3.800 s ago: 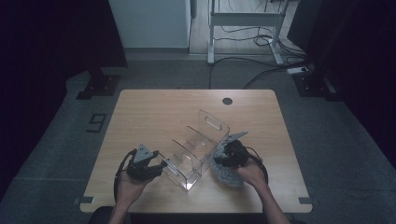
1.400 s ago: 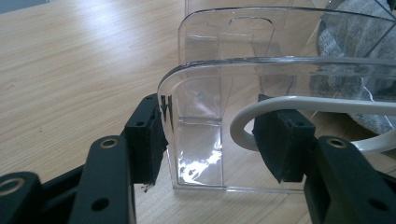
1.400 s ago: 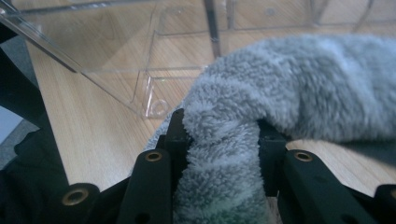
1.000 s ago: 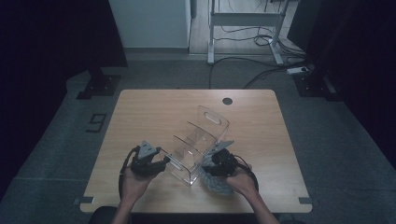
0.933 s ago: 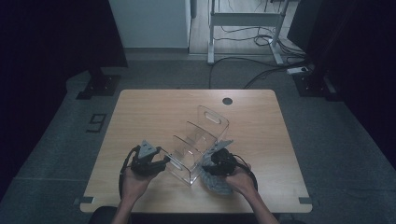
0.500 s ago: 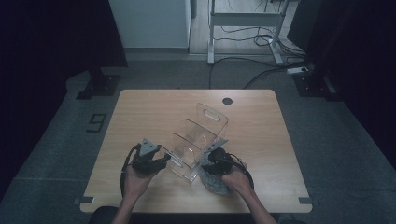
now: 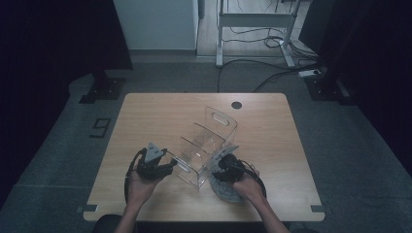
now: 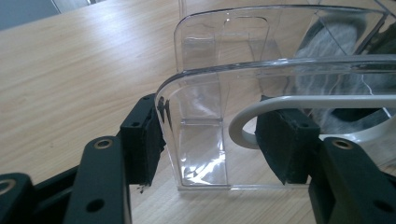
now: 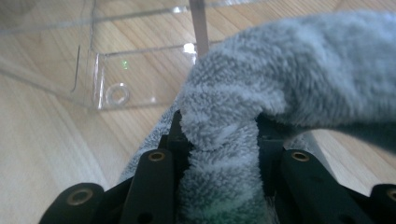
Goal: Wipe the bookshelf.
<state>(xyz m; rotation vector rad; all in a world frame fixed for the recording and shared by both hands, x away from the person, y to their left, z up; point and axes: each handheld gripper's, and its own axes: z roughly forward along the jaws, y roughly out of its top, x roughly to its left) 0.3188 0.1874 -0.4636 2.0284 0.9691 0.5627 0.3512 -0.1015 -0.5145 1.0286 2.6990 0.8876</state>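
Clear acrylic organizer (image 7: pixel 204 145) swung slightly, left gripper (image 8: pixel 210 144) fingers just easing apart – pads straddling its wall, right gripper (image 9: pixel 219 140) clamping grey cloth (image 9: pixel 299 79).

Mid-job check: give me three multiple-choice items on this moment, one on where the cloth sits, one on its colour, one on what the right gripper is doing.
1. The fluffy cloth lies where, seen from the person's side?
A. right of the clear plastic organiser
B. by the table's far edge
C. on the floor

2. Its colour?
A. red
B. grey
C. yellow

3. The right gripper?
A. open, empty
B. shut on the cloth
C. shut on the organiser

Key: 1 A, the high view shows it there on the wooden table; 2 B, grey pile; 3 B, cloth bunched between its jaws.
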